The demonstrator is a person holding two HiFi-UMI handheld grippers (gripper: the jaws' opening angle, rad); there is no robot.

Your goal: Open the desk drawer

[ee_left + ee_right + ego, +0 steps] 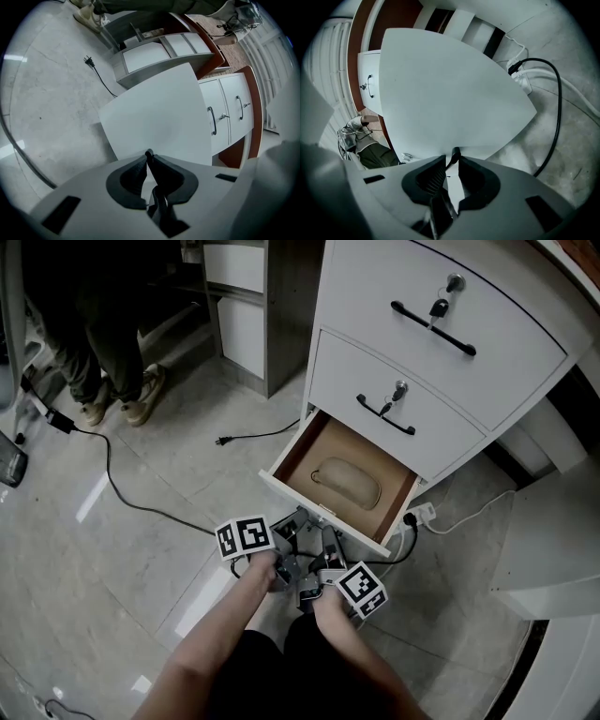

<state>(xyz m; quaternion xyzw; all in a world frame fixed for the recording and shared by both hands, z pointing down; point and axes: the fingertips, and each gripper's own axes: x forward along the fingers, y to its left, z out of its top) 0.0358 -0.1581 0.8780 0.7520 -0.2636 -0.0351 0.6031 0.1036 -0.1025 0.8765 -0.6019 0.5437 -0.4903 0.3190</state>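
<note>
The bottom drawer (292, 457) of the white desk pedestal stands pulled out, with a beige oval object (349, 482) lying inside. Both grippers sit at its white front panel (154, 117) (450, 93), low by the floor. My left gripper (300, 524) (149, 157) is shut on the thin black drawer handle (149, 153), its tips meeting around it. My right gripper (328, 538) (453, 159) has the handle (455, 152) between its tips, with a visible gap beside it. In the head view the grippers hide the handle.
Two shut drawers above carry black handles with keys (433, 326) (386, 414). A white power strip (419, 514) with cables lies right of the drawer. A black cord with a plug (223, 440) crosses the tiled floor. A person's legs (103, 362) stand at the upper left.
</note>
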